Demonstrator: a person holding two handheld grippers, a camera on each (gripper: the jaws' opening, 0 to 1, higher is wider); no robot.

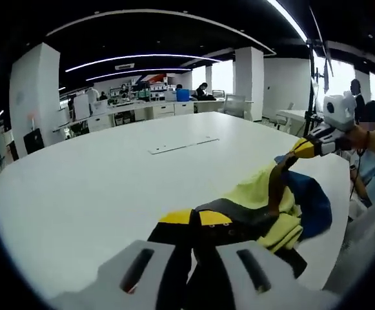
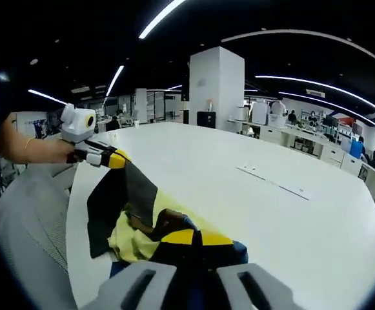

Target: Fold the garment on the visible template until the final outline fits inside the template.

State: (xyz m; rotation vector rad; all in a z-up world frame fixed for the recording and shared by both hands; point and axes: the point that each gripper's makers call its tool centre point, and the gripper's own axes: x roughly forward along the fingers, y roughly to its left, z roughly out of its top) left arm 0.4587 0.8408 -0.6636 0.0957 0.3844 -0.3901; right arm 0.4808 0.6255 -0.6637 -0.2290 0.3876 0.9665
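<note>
Lots of bare white table (image 1: pixel 97 187) to the left and far side, with the edge close by on the near right, next to a grey chair (image 2: pixel 29 219). Left gripper (image 1: pixel 195 218) pinched shut on a corner of the garment (image 1: pixel 264 200), right at the yellow tips. Right gripper (image 2: pixel 197 237) pinched shut on another corner, cloth bunched between both, lifted a bit off the table.

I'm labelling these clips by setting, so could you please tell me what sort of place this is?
Most likely an open-plan office: a large white table, desks with equipment along the far side, white pillars and strip ceiling lights.
</note>
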